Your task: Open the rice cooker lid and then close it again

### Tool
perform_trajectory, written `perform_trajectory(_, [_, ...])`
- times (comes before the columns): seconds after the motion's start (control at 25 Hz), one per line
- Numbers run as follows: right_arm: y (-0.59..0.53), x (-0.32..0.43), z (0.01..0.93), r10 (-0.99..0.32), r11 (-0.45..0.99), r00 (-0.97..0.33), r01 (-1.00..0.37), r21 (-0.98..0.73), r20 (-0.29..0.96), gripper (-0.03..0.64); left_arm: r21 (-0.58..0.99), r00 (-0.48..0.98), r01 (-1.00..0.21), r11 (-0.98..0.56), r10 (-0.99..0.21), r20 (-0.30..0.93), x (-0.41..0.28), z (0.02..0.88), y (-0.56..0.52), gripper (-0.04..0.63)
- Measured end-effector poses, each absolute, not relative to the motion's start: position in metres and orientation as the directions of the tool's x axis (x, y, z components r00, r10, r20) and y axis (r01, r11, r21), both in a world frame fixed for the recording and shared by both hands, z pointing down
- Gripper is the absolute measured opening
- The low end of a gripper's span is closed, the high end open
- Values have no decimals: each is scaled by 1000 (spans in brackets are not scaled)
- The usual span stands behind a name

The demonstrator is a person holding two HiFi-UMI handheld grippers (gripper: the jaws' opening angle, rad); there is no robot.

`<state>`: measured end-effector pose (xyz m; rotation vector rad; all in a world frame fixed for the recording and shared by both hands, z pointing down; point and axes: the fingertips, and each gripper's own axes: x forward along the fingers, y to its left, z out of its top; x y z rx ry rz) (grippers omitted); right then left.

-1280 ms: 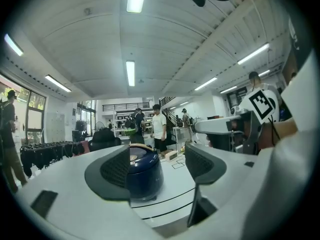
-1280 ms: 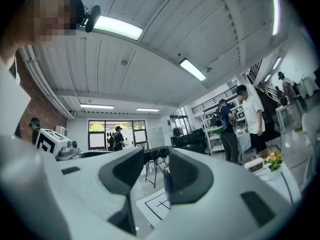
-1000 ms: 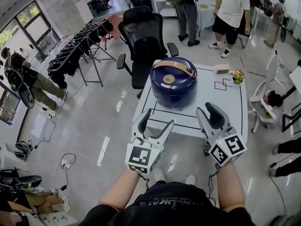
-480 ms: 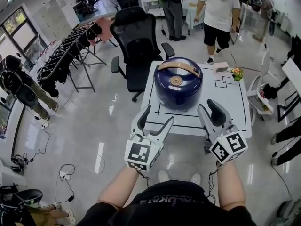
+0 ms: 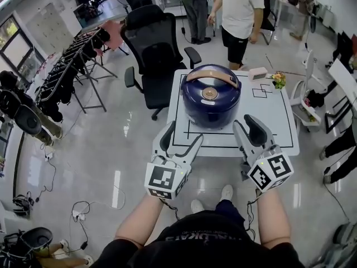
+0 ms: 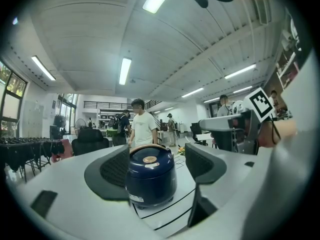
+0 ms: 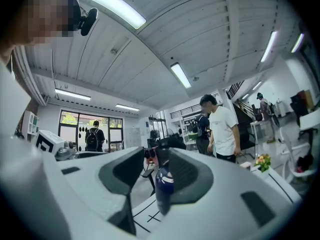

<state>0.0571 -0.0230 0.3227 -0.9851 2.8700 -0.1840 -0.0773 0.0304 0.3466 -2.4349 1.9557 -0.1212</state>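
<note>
A dark blue rice cooker (image 5: 211, 98) with a tan handle stands on the white table (image 5: 268, 121), its lid down. Both grippers hover just before the table's near edge, short of the cooker and touching nothing. My left gripper (image 5: 184, 134) is open and points at the cooker's left front. My right gripper (image 5: 248, 128) is open too, off the cooker's right front. In the left gripper view the rice cooker (image 6: 150, 180) sits framed between the wide jaws of the left gripper (image 6: 155, 168). Only a blue sliver of the rice cooker (image 7: 164, 186) shows between the jaws of the right gripper (image 7: 152, 176).
Black lines mark the tabletop. A small box (image 5: 257, 73) and a flower posy (image 5: 278, 80) sit at its far right corner. A black office chair (image 5: 153, 43) stands behind the table, a person in a white shirt (image 5: 240, 10) beyond it. A clothes rack (image 5: 72, 60) stands left, a white cart (image 5: 312, 102) right.
The table and cooker have come closer and more central in the head view. Both grippers now reach the table's front edge, still open and empty.
</note>
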Motion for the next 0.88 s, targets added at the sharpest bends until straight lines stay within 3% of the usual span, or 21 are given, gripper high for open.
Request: perform_trajectory(0.88, [-140, 58, 326, -612, 781, -790, -597, -183, -35, 141, -46, 186, -981, -190, -980, 74, -82, 349, -80, 334])
